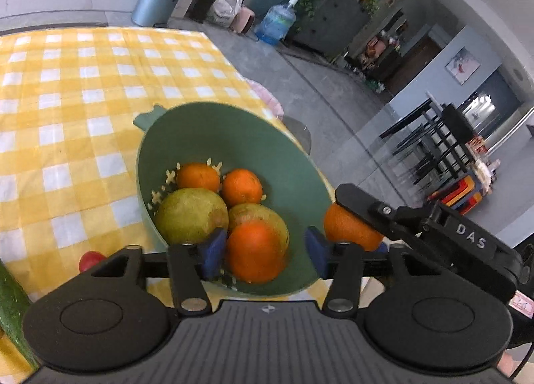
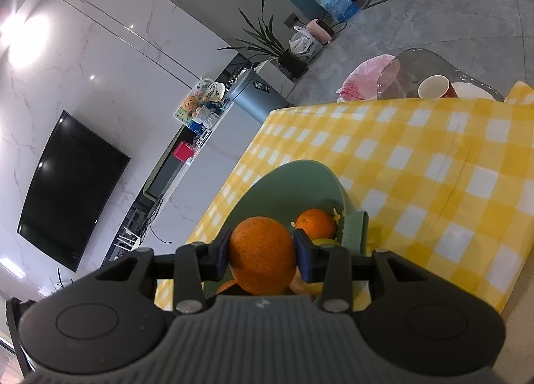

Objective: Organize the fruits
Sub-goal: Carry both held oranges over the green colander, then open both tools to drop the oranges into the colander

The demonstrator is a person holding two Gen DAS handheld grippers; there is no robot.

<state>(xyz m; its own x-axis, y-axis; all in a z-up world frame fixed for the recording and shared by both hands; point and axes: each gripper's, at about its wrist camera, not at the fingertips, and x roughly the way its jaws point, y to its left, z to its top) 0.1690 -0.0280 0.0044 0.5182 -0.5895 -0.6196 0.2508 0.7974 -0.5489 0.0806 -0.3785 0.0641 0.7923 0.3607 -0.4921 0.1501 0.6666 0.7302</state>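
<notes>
Orange in right tool: the right tool [image 2: 262, 258] is closed on an orange [image 2: 262, 255]; both blue pads press its sides. It hangs at the near rim of the green bowl [image 1: 233, 137], and from the left view the same orange [image 1: 350, 227] seems just outside the rim, not yet over the inside.

Orange under left tool: the left tool [image 1: 263, 250] stands open. An orange [image 1: 255, 252] sits between its blue pads with a gap on each side, so it is not gripped. I judge this orange is already lying in the bowl on the other fruit.

Bowl content: two more oranges [image 1: 220, 182] at the back and two green pears [image 1: 192, 215] in the middle. The bowl is rather full at the near side.

Step in hand: I judge it is to put the right tool's orange into the bowl.

How to do it well: first take the left tool up and away, so the two tools do not meet. Bring the right orange over the free back part of the bowl, lower it until it nearly rests on the fruit, then open the pads slowly.

Risk: a release on top of the heap can let the orange roll over the rim onto the bench [image 1: 66, 117].

Other things: a small red fruit [image 1: 90, 258] and a long green vegetable [image 1: 11, 310] lie on the checked cloth, beside the bowl.
</notes>
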